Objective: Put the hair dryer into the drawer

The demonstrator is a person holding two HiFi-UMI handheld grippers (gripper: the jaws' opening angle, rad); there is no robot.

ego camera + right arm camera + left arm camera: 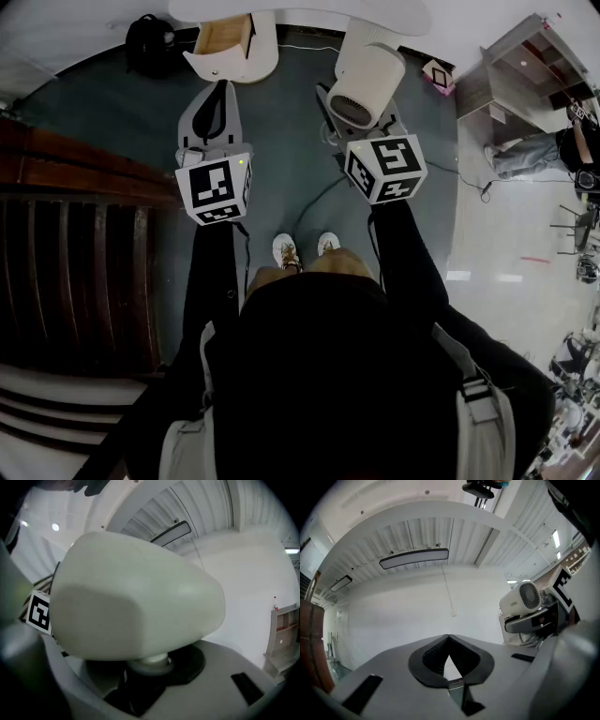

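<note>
A cream hair dryer (370, 70) hangs over the grey floor with my right gripper (359, 111) shut on its handle. In the right gripper view its body (136, 597) fills the frame, and the handle sits between the jaws of the right gripper (147, 670). The open drawer (225, 39), wooden inside with a white front, juts from a white cabinet ahead and to the left. My left gripper (221, 89) is held level just short of the drawer, shut and empty. Its tips meet in the left gripper view (449, 639), where the dryer (521, 601) shows at right.
A black bag (150, 42) lies left of the drawer. Dark wooden slats (75, 253) run along the left side. A cable (319, 202) crosses the floor by the person's shoes. A small pink box (438, 73), a shelf unit (525, 70) and another person (548, 150) are at right.
</note>
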